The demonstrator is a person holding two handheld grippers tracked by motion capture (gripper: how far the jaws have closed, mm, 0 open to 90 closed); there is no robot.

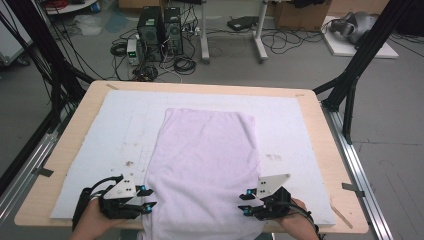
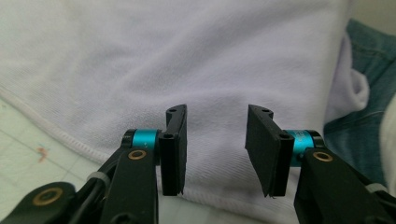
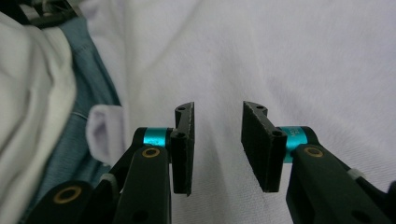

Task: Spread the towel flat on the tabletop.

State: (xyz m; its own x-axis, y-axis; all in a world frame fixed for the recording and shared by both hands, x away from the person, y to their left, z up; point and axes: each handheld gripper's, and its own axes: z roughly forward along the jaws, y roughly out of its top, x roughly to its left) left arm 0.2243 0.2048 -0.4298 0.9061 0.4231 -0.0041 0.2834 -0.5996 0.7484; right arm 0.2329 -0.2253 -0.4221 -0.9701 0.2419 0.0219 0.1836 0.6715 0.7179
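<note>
A pale lilac cloth point(image 1: 205, 160) lies spread flat down the middle of the white mat, and its near end hangs over the table's front edge. My left gripper point(image 1: 147, 197) sits at the cloth's near left edge, pointing right. In the left gripper view it point(image 2: 215, 149) stands open just above the cloth point(image 2: 187, 60), close to the stitched hem, with nothing pressed between the pads. At the cloth's near right edge my right gripper point(image 1: 246, 202) points left. It point(image 3: 217, 144) is open too, hovering over the cloth point(image 3: 280, 60) with a bare gap.
The white mat point(image 1: 300, 130) covers a wooden table point(image 1: 75, 130). Black frame poles stand at both sides point(image 1: 350, 85). Computer towers point(image 1: 160, 32) and cables lie on the floor beyond. The person's jeans point(image 2: 369, 116) show below the cloth's hanging end.
</note>
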